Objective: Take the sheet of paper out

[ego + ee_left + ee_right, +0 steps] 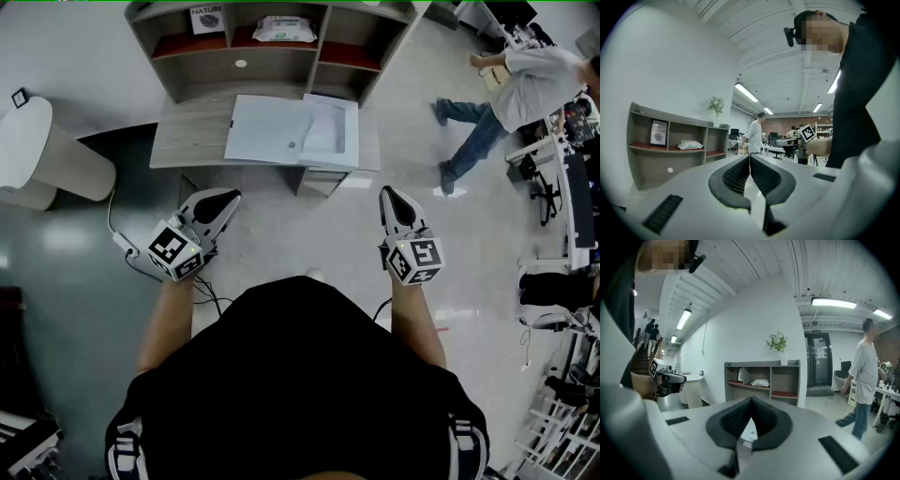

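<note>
both the left gripper [225,199] and the right gripper [390,195] are clenched and empty, held apart, short of the surface [187,136] where the paper [324,131] lies.

Box [267,131] on bench [187,141], sheet of paper [323,129] in its rt half — shelf unit [272,61] behind, w/ wipes pack [284,28] in mid compartment.

Only legible text: "NATURE", printed across the top of the framed picture [207,18] in the top-left compartment of the shelf unit [281,64]. Same frame shows in the left gripper view [659,132]. Print on the white packet [284,28] is too small to read.
</note>
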